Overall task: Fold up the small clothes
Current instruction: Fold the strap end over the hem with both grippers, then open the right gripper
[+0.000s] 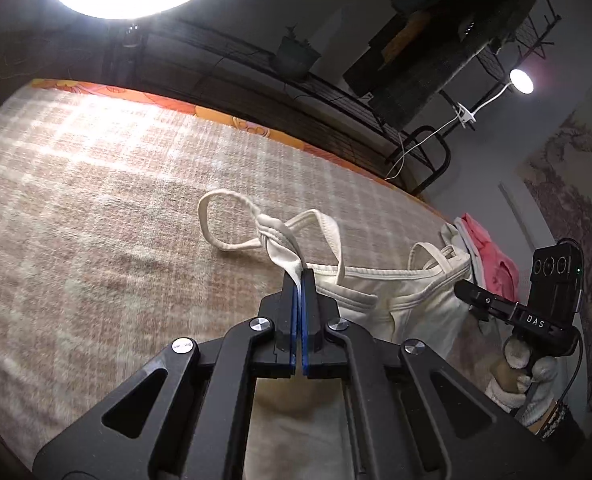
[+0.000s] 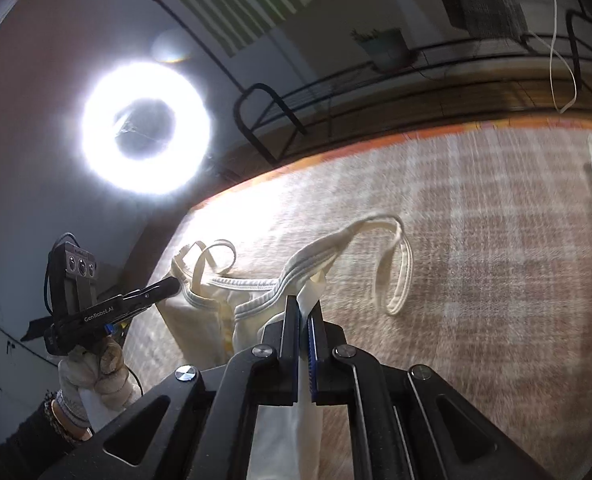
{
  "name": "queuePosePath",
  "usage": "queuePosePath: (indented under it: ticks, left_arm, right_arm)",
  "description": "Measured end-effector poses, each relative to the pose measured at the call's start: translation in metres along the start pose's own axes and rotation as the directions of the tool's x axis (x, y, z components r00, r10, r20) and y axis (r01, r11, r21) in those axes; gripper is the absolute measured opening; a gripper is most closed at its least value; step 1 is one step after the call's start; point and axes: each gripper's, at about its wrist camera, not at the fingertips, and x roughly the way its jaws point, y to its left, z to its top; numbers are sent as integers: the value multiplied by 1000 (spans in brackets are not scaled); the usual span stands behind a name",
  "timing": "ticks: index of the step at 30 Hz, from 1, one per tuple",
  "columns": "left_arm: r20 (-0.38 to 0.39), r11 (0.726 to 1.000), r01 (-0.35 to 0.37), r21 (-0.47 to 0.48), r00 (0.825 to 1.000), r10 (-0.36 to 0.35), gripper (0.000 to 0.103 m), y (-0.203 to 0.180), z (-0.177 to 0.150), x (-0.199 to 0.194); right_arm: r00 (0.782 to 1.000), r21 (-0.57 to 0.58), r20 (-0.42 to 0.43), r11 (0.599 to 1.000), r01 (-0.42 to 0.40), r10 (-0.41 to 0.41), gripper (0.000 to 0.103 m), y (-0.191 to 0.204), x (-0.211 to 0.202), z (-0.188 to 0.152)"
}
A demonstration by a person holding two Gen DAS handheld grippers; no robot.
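Note:
A cream tank top [image 1: 392, 300] hangs stretched between my two grippers above the plaid blanket [image 1: 95, 200]. My left gripper [image 1: 300, 276] is shut on its twisted shoulder strap [image 1: 275, 236], whose loop droops forward. My right gripper [image 2: 306, 304] is shut on the other shoulder of the tank top [image 2: 255, 300]; its strap loop [image 2: 392, 268] hangs ahead. The right gripper also shows at the right of the left wrist view [image 1: 468, 292], and the left gripper at the left of the right wrist view [image 2: 167, 286].
A pile of pink and white clothes [image 1: 484, 248] lies at the blanket's far right edge. A black wire rack [image 1: 336, 92] with a potted plant [image 1: 296, 56] runs behind the blanket. A ring light [image 2: 145, 132] glares on the left.

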Motion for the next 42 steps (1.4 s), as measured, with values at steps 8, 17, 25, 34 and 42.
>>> queuePosePath:
  ticks: [8,17,25,34,42]
  left_arm:
    - [26,999,-6,38,1000,5,0,-20,-31,-56]
    - [5,997,-24,67,1000,24,0,-26,-108,-107]
    - [-81,994,-82,75,993,88,0,-14,-177,-113]
    - [-206,977,-140,158,963,171,0,-16,-207,-127]
    - [-121,951,-105,290,982,145,0,-65,-179,-157]
  right_arm:
    - [1000,-109,19,994,13,-11,0,43,-45,-19]
    - [999,-213,7,976,45,-45,0,83,-85,-85]
    - [995,-279,-31,957,78,-91,1,95,-89,-161]
    - [978,-248,-147,963,107,-146,17,82,-91,-216]
    - [983,-320,-173,947,3,-62,24,118,-129,-202]
